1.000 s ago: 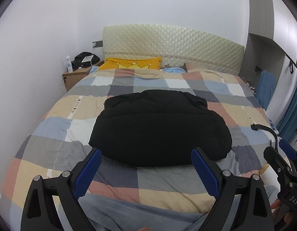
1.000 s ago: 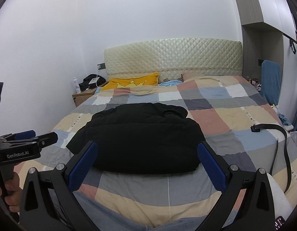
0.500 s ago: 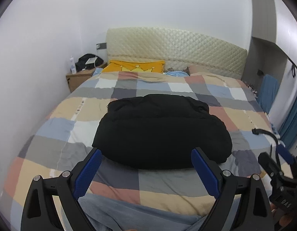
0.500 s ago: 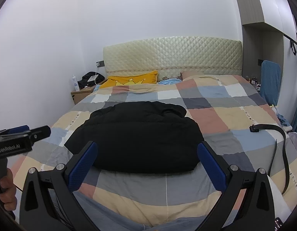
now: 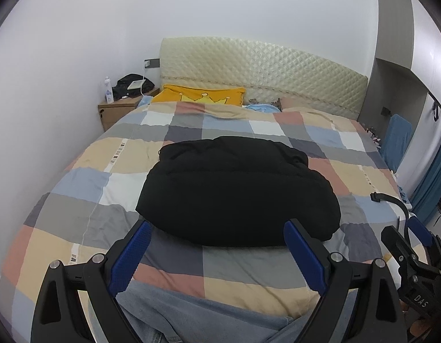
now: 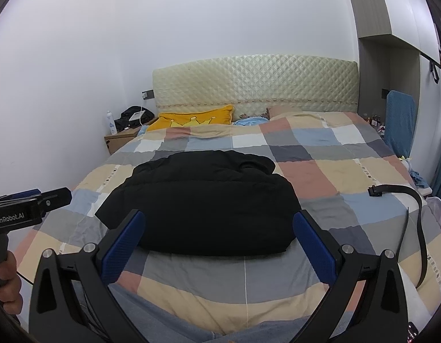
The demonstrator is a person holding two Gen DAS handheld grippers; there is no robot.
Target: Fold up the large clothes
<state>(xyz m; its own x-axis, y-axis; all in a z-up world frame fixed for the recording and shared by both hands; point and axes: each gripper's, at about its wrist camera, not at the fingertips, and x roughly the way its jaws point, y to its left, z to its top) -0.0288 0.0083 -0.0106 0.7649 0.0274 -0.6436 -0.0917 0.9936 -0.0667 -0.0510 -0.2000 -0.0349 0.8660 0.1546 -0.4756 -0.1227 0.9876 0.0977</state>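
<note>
Already the black padded jacket (image 5: 237, 191) lies as a compact bundle near the middle of the bed (image 5: 77, 171), on the checked quilt, its hood or collar end turned toward the headboard (image 5: 263, 74). We judge it was laid there because the wide, flat quilt gives room to spread and fold a bulky garment; from its neat, rounded outline, the fold looks largely finished, though we cannot see whether the sleeves are tucked underneath.

We hold both claws back at the foot of the bed, level and pointing forward at the jacket, touching nothing. Our left claw (image 5: 217, 247) has its 2 blue pads (image 5: 303, 257) spread wide apart, with the near hem of the jacket showing between them but well clear of them. Our right claw (image 6: 220, 241) is likewise spread, empty, framing the same near edge. In the right view our left hand (image 6: 6, 280) grips its handle off to the side.

A black belt (image 6: 417, 217) lies curled at the right edge of the bed, apart from the jacket. A yellow pillow (image 6: 197, 118) sits by the headboard.
</note>
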